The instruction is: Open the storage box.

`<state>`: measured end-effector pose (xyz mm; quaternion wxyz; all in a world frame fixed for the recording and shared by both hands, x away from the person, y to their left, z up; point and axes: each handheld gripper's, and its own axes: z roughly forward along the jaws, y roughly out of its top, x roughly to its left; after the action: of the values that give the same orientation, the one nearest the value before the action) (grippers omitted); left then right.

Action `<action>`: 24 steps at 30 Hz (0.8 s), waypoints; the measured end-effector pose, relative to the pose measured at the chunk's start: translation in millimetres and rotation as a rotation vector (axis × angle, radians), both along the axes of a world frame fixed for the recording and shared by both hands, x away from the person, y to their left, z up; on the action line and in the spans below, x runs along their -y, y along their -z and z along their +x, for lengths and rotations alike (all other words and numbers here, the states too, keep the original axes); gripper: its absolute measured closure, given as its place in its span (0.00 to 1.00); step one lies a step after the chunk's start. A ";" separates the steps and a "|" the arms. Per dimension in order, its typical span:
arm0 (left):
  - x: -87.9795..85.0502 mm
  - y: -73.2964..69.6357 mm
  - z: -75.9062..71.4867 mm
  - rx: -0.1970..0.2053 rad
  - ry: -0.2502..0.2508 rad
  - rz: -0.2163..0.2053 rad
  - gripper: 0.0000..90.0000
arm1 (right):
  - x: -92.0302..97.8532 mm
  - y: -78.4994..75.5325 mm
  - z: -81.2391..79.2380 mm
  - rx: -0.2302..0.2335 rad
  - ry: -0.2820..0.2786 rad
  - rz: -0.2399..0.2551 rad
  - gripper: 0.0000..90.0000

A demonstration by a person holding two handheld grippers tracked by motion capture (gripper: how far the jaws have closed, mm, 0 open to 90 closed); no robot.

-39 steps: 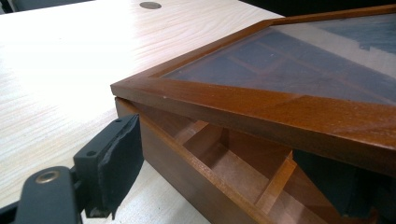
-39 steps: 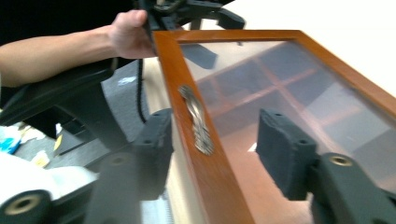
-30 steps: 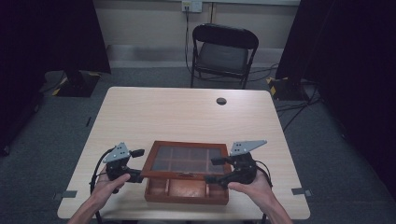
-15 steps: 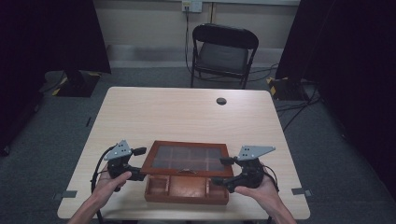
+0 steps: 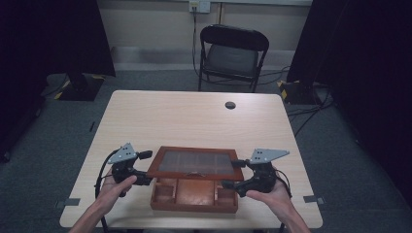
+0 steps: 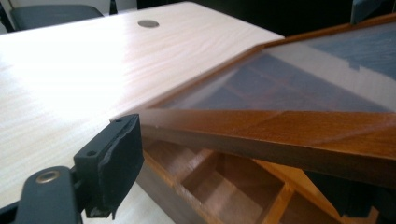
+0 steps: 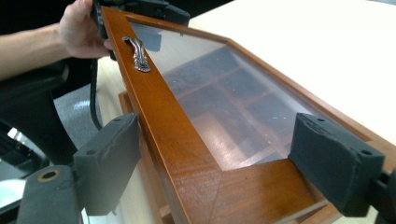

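my left gripper (image 5: 142,167) grasps lid (image 5: 197,163) left corner; right gripper (image 5: 238,177) jaws just opening, straddling right corner, lid between, long axis across me.

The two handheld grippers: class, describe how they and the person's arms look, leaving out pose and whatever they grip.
Both the left gripper and the right gripper are black, each topped by a grey three-cornered plate. Black cables trail from both. Their jaws are blocky black pads with small round holes and a brass-coloured rivet lower down. The person's forearms are bare, with no sleeves in view.
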<state>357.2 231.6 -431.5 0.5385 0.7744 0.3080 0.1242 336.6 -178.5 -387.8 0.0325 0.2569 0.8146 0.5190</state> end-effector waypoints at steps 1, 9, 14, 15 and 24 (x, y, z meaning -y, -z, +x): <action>0.4 -1.0 1.0 -0.003 -0.001 -0.006 0.17 | 0.2 -1.2 1.1 0.004 -0.001 0.002 0.18; 1.2 -7.4 10.3 -0.007 0.002 -0.018 0.16 | 3.2 -8.2 4.2 0.022 0.028 -0.002 0.18; 2.1 -11.7 14.9 -0.020 0.009 -0.014 0.16 | 9.6 -6.2 6.9 0.034 0.068 -0.013 0.18; 1.8 -12.2 16.2 -0.020 0.009 -0.011 0.16 | 10.3 -5.8 7.8 0.035 0.076 -0.014 0.18; 2.5 -10.5 25.3 -0.034 -0.003 -0.043 0.19 | 11.8 0.6 26.0 0.021 0.125 -0.011 0.24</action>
<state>382.5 229.1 -421.0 0.5495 0.7643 0.3207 0.1053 362.6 -190.3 -388.5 0.0750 0.3017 0.7995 0.5140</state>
